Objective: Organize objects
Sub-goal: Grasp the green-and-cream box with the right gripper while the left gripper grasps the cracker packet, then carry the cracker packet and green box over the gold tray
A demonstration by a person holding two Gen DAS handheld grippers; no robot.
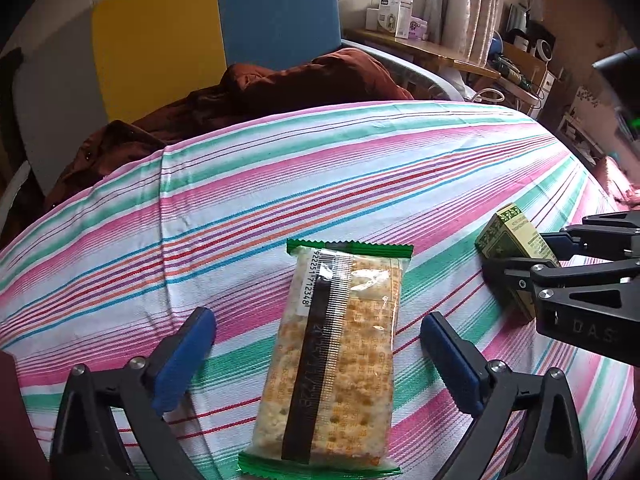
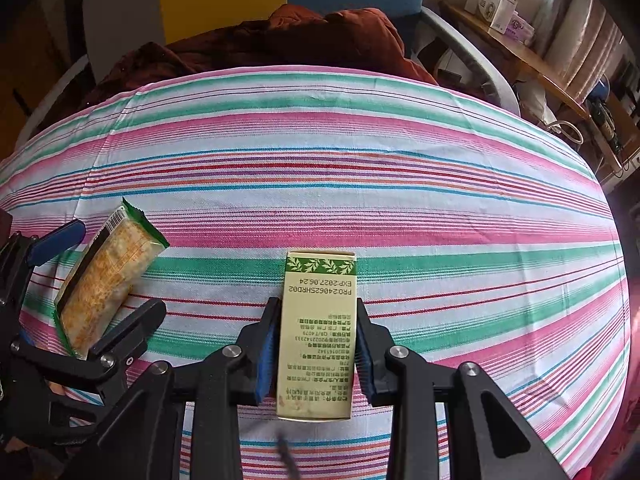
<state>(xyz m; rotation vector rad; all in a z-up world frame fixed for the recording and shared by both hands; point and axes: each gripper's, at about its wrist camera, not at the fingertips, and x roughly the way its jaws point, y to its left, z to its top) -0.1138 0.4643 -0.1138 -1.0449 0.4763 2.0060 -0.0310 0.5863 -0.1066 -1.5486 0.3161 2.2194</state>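
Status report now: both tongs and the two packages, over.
Left tongs open, astride cracker pack, not gripping. Right tongs shut on green box. Striped cloth otherwise bare ahead.

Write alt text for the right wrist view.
The right tongs clamp a green and cream box over a striped tablecloth. At left, a cracker packet lies between the open left tongs, with brown cloth heaped behind.

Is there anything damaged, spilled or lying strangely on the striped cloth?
Nothing stands out. The cracker packet lies flat and sealed between the open left claw. The green box looks undamaged in the shut right claw.
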